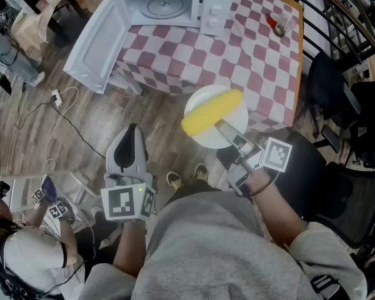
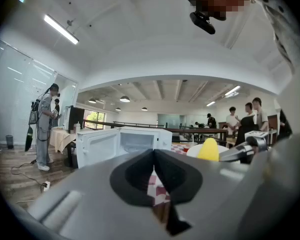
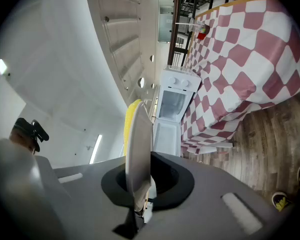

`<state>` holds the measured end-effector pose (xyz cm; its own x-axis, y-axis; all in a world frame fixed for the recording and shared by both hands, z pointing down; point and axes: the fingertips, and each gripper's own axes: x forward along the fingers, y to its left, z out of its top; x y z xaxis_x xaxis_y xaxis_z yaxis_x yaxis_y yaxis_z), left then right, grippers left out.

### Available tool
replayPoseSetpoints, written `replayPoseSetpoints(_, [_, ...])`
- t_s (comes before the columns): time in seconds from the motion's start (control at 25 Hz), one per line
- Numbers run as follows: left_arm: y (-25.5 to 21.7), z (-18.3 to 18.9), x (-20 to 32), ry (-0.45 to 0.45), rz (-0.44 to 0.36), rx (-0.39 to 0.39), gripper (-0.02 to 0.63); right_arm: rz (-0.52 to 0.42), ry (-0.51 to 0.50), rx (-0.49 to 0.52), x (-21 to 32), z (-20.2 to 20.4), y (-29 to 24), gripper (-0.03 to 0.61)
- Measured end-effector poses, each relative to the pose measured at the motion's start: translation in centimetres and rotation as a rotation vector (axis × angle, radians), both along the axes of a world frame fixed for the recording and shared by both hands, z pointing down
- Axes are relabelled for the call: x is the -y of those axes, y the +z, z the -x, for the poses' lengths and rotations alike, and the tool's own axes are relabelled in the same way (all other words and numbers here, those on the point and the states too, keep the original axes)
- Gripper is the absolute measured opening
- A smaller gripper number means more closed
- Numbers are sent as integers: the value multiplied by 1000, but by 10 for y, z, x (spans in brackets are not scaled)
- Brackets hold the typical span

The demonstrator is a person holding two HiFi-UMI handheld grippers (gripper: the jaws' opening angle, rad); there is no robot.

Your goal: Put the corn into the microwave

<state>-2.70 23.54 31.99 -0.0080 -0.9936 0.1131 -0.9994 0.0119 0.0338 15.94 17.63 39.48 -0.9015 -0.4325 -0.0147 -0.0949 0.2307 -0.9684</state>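
Corn [image 1: 211, 112] just beyond right gripper's [image 1: 224, 129] fingers [image 1: 229, 134], on plate [image 1: 201, 139].

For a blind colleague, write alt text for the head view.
The right gripper holds a white plate by its rim, a yellow corn cob on it, before a table with a red-and-white checked cloth. On the table a white microwave stands with its door open; the left gripper holds nothing.

corn [image 1: 211, 112] on plate [image 1: 235, 125], microwave [image 1: 175, 6] open
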Motion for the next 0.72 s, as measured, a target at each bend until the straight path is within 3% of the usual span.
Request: replayPoseSetpoints(0.72, [-9,-24,9,18,-7,33,8,-32,-45,-25,-1,-7,-4,8])
